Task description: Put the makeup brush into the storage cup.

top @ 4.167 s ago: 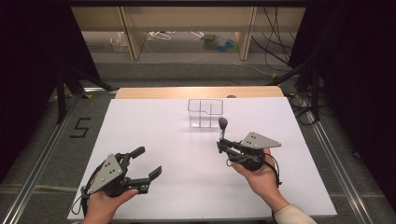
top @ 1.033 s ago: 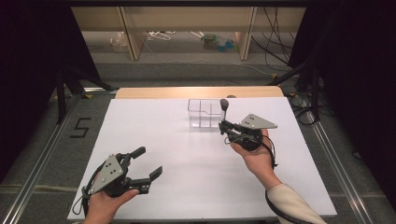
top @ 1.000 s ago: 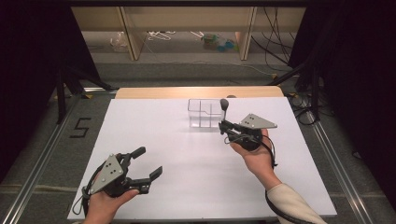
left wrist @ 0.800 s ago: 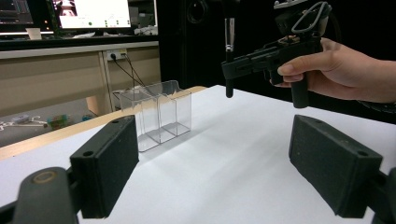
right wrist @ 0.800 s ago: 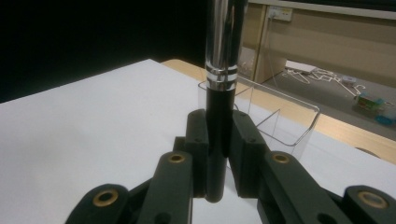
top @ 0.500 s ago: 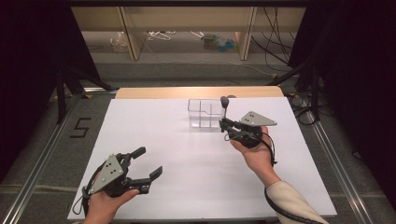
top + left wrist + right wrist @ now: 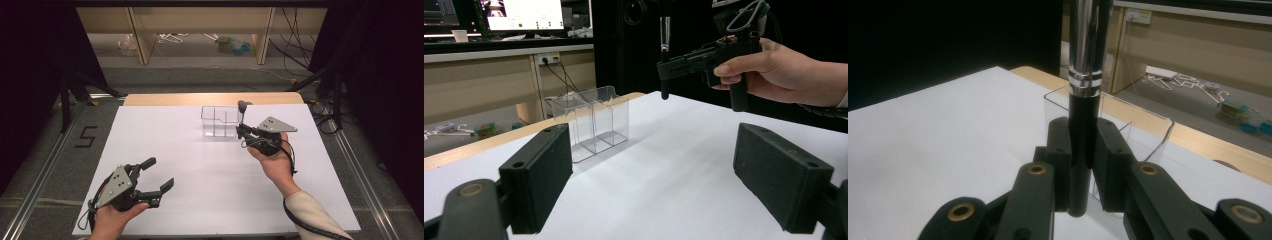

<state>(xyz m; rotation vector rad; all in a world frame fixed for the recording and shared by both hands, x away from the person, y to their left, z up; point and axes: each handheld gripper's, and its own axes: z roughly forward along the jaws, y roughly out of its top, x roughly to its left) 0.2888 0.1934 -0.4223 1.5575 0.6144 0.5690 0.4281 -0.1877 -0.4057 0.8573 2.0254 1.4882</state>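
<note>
Two grippers in play. Left gripper (image 7: 159,178) sits near the table's (image 7: 200,165) front edge, jaws spread wide, holding nothing. Right gripper (image 7: 241,131) is clamped on a pen (image 7: 1084,90) — upright, pinched on its black lower barrel, chrome upper end above. It hangs just beside the clear box (image 7: 220,121). Pen looks light, stiff, slick — chrome would slip, so the black barrel is the better hold. Box looks thin-walled, easily nudged.
</note>
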